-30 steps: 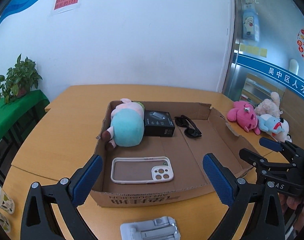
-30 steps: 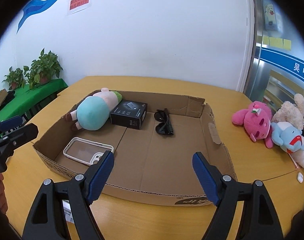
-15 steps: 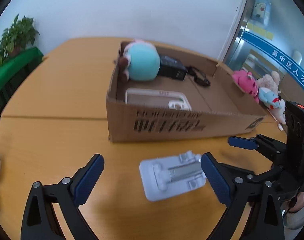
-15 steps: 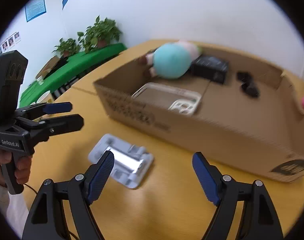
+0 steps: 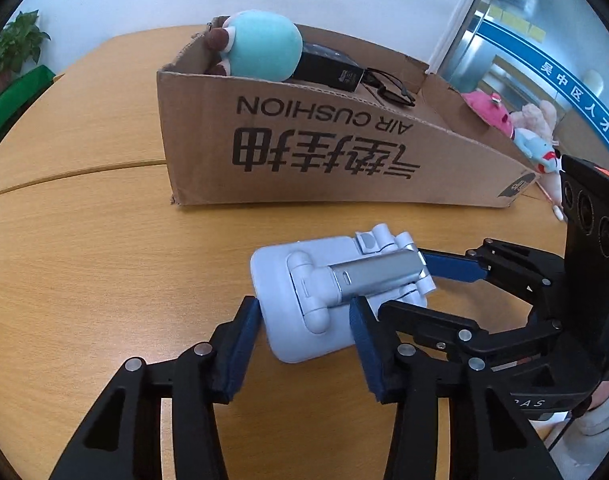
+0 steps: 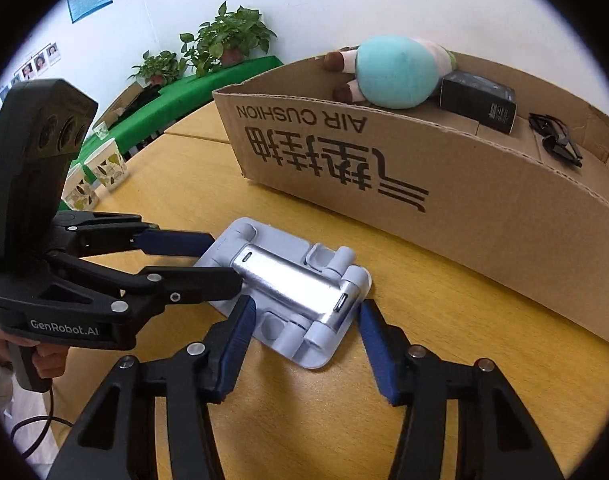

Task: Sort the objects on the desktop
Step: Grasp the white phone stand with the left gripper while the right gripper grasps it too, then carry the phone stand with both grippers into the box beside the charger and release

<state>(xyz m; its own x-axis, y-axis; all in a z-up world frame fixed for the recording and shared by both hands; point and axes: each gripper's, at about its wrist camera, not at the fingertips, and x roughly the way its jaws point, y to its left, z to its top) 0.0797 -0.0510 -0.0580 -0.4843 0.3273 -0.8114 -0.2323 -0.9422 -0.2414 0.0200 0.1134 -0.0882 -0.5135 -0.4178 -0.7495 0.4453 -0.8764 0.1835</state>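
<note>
Left wrist view, phone stand (image 5: 332,300) base partly hidden behind both jaws.

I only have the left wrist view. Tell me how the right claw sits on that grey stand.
Observer: The right claw straddles one short end of the phone stand. Its right pad looks just clear of the stand's corner.
Operator: Now say what's on the table off to my left.
Observer: Two paper cups stand near the table edge, well apart from the stand.
Operator: Describe my own claw from that side.
Observer: On the left claw, one finger runs along the stand's far edge and the other lies over its plate, next to the silver arm. I cannot tell whether it is clamped.
</note>
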